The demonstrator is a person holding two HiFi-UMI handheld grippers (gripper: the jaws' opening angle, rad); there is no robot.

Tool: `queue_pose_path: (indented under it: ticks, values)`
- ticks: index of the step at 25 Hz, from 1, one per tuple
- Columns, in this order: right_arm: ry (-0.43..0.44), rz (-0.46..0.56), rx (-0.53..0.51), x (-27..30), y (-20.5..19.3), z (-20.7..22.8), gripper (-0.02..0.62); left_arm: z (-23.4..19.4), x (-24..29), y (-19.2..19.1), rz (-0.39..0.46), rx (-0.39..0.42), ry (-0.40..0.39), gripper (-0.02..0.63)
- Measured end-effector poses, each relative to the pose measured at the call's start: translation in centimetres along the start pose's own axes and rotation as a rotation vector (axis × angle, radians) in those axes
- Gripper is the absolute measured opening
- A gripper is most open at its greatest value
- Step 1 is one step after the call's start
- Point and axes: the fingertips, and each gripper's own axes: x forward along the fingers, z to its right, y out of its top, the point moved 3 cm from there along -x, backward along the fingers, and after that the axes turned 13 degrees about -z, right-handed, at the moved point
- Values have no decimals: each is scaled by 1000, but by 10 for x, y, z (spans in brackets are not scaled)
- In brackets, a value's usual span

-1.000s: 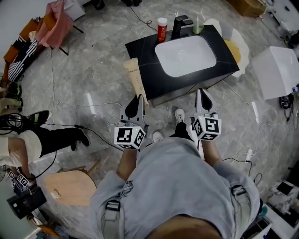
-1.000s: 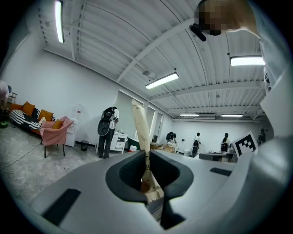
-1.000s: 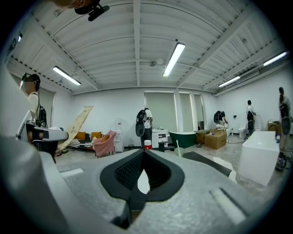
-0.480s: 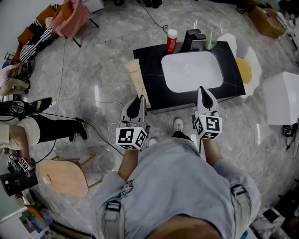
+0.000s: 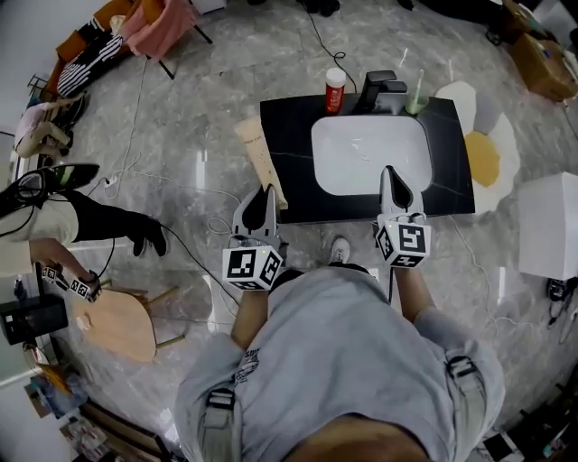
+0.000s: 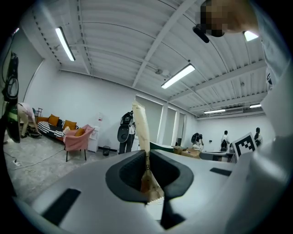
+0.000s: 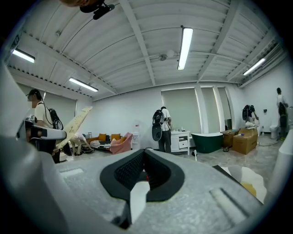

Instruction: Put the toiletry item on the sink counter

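The left hand-held gripper (image 5: 268,191), raised in front of the person's chest, is pinching the beige toiletry tube (image 5: 259,155) by its crimped end. The tube is pointing up and away, near the left edge of the black table (image 5: 289,135). Nothing is set down yet, so I'd judge the placing is all left to do. The right hand-held gripper (image 5: 389,173) is pressed together on nothing, reaching over the table's near edge. A red bottle (image 5: 335,88) is standing at the far rim.

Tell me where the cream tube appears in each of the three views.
Head view: the cream tube left of centre, beside the black counter, in the left hand-held gripper.
Left gripper view: tube centre, upright between the jaws.
Right gripper view: tube upper left, slanted.
Shared landmark: pink armchair.
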Motion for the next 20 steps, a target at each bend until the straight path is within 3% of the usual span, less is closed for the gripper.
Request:
queue_pose_path:
  ticks: [8, 20]
  values:
    - [27, -9, -13, 16, 6, 23, 3, 14, 18, 1, -15, -14, 19, 29]
    - [19, 17, 2, 40, 23, -15, 3, -30, 30, 12, -24, 1, -2, 31]
